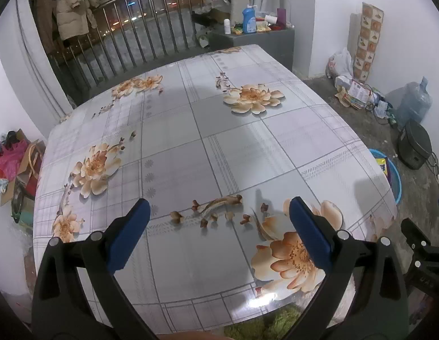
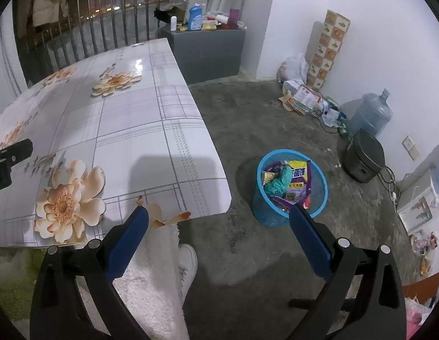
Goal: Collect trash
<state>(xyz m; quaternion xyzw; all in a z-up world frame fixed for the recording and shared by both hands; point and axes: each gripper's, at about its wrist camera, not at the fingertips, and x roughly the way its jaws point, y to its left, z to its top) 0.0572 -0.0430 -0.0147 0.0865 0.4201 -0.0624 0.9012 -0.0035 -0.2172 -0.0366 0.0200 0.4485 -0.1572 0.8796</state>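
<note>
Blue mesh wastebasket (image 1: 396, 182) mostly hidden behind the table edge (image 1: 369, 167) in the left wrist view, only a sliver of rim and one yellow-and-purple wrapper (image 1: 383, 166) showing. Near rim of the same basket (image 2: 321, 195) covered by a blue fingertip (image 2: 304, 221) in the right wrist view; print on the wrappers inside too small to read. Right gripper's black frame (image 1: 420, 252) cut by the frame edge. White shoe (image 2: 188, 260) half hidden under fleecy fabric (image 2: 151, 277). Countertop clutter (image 2: 210, 21) too small to identify beyond a blue bottle (image 2: 195, 17).

Left view low over table (image 1: 219, 141), right view perhaps higher off its corner; shared: blue basket (image 2: 293, 195)
</note>
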